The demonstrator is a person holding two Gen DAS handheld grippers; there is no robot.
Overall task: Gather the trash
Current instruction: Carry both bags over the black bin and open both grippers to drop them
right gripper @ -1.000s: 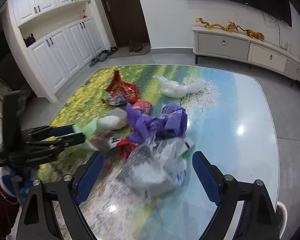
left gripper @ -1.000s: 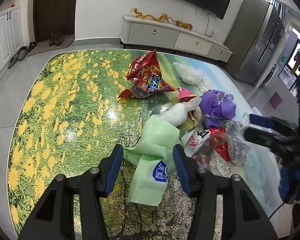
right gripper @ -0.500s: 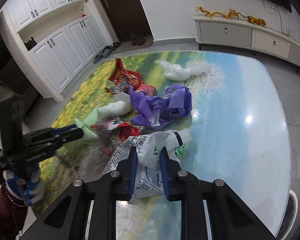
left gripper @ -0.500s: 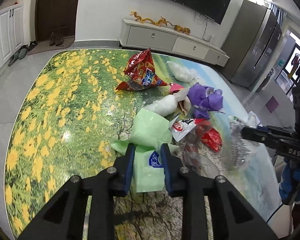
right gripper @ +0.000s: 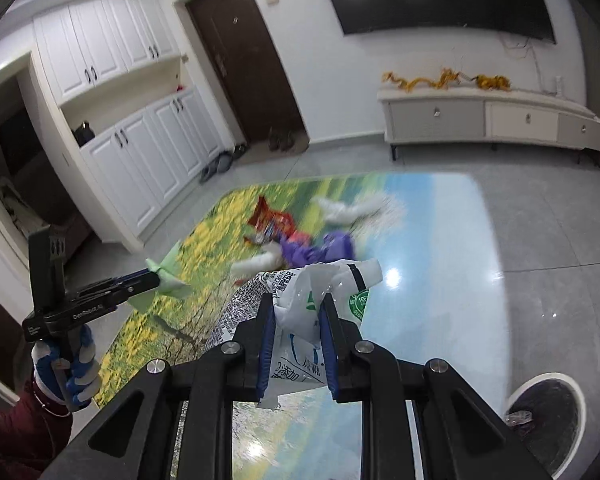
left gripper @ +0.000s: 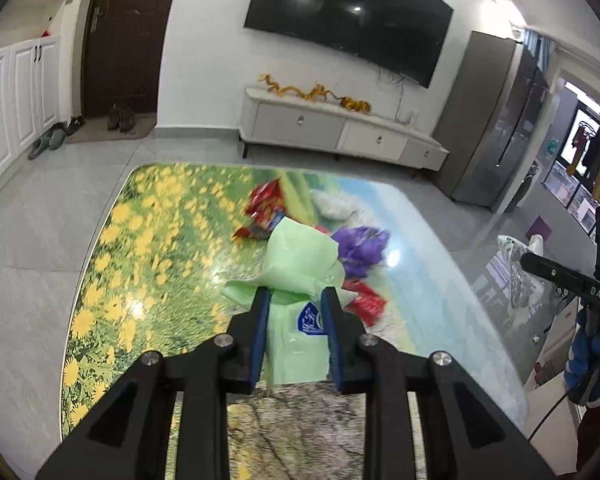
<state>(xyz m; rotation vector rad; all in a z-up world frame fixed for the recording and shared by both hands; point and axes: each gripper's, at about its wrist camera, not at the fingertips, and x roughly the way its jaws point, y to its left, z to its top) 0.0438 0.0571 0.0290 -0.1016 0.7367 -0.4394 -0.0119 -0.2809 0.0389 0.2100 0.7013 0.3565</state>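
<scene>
both grippers hold bags lifted above the table

our left gripper [left gripper: 294, 298] is clamped on the green bag [left gripper: 296, 268], our right gripper [right gripper: 298, 310] on the white printed bag [right gripper: 304, 300]. the purple wrapper [left gripper: 360, 246] and red snack packet [left gripper: 266, 204] lie on the table [left gripper: 148, 240]. thin plastic could slip free if we swing.

I stand in a home's living room: a wall-mounted television [left gripper: 352, 20] above a low drawer console [left gripper: 340, 132], white cabinets [right gripper: 140, 144], a brown entrance door [right gripper: 244, 68] (shoes [left gripper: 120, 118] left beside it).
</scene>
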